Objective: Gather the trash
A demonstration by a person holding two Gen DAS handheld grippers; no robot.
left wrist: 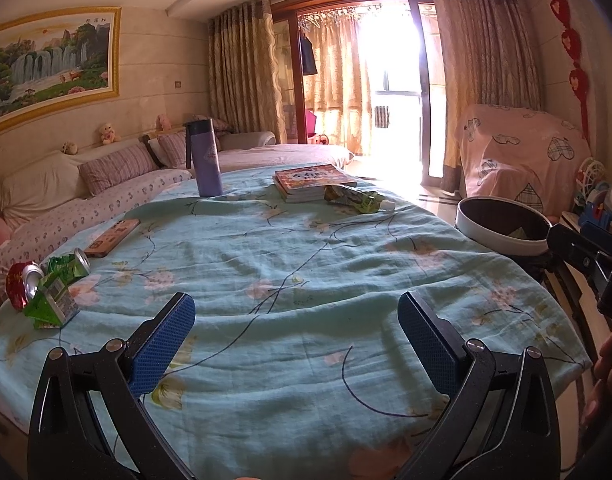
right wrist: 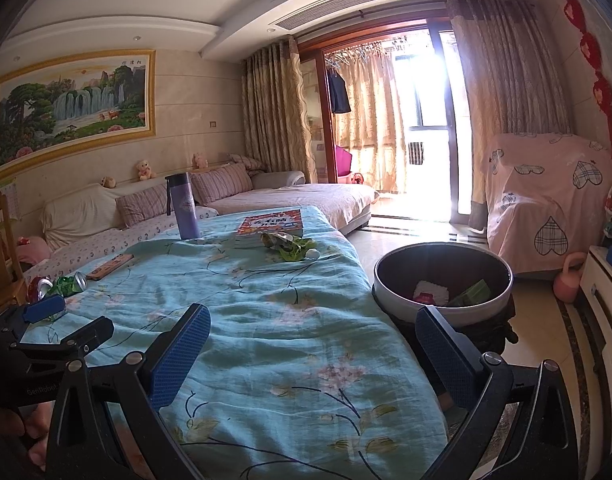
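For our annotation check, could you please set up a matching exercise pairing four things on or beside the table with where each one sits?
Things:
1. purple bottle
2. crushed cans
3. green pouch
4. trash bin

Places:
A. beside the table's right edge, already holding some trash
B. lying just in front of the stack of books
C. standing upright at the table's far end, left of the books
D. clustered at the table's left edge, near the phone

Pairs: 1-C, 2-D, 3-B, 4-A
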